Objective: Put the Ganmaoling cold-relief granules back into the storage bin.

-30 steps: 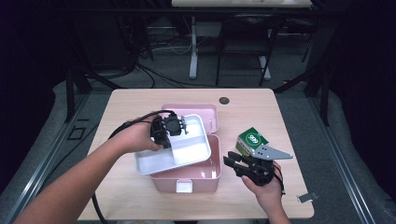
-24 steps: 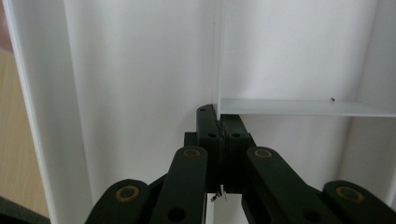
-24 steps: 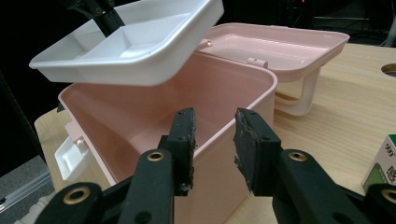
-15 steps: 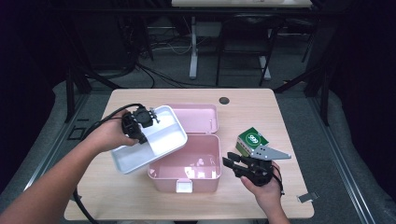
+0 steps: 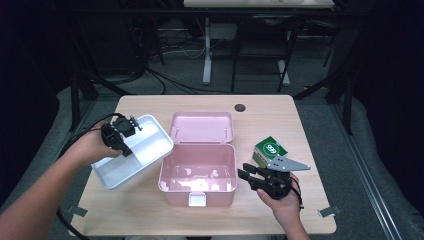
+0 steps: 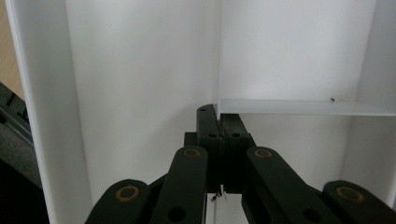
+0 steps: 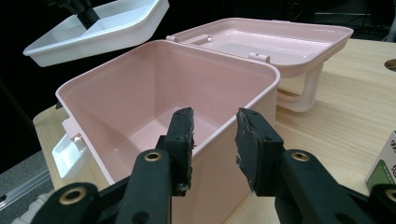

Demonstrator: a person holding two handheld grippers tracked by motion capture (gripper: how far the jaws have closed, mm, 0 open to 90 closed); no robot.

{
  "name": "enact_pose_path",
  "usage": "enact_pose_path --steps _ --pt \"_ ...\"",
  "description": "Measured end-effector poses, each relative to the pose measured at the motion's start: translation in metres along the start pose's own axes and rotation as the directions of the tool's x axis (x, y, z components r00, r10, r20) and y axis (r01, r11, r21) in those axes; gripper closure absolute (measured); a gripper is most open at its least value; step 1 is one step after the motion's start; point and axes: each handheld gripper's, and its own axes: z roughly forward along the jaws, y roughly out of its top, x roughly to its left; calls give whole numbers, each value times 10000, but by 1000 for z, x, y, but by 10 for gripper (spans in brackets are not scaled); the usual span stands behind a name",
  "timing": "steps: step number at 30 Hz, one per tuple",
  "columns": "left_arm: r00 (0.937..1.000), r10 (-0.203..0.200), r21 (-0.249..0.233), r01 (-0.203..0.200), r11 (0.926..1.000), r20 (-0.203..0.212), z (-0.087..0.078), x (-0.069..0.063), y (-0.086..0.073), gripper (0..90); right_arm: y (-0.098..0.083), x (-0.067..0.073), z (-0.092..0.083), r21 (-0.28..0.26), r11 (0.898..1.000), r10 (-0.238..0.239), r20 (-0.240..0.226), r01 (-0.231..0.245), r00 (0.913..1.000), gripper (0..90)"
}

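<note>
High view looks down over the table (image 5: 300, 125); both gripper views sit close, sharing the white tray (image 5: 145, 150).

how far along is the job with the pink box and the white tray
Done: the pink box lies open, lid back, its inside bare. In hand: the left gripper is shut on the divider of the white tray, holding it out to the box's left, over the table edge. Left: setting the tray down. The right gripper waits open by the box, the green carton untouched.

One pink box (image 5: 197, 170), one white tray (image 5: 142, 155), one green carton (image 5: 267, 148) and two grippers share one table (image 5: 260, 117).
</note>
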Motion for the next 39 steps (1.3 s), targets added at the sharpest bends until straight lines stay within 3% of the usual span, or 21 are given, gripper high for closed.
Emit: enact_pose_path --steps 8,16,28,39 --pt "9981 -572 -14 572 9984 223 12 14 -21 892 0 1 1 50 10000 -7 -11 7 10000 662" --pt "9961 -833 208 827 9964 288 32 19 -32 892 -1 1 2 75 10000 -19 -7 19 10000 662" --pt "9914 -1218 555 1192 9913 474 82 19 -38 892 -2 0 3 106 9999 17 10 -18 10000 660" --pt "9857 -1530 785 1474 9860 708 115 16 -35 893 -2 0 3 104 9999 58 22 -58 10000 656"
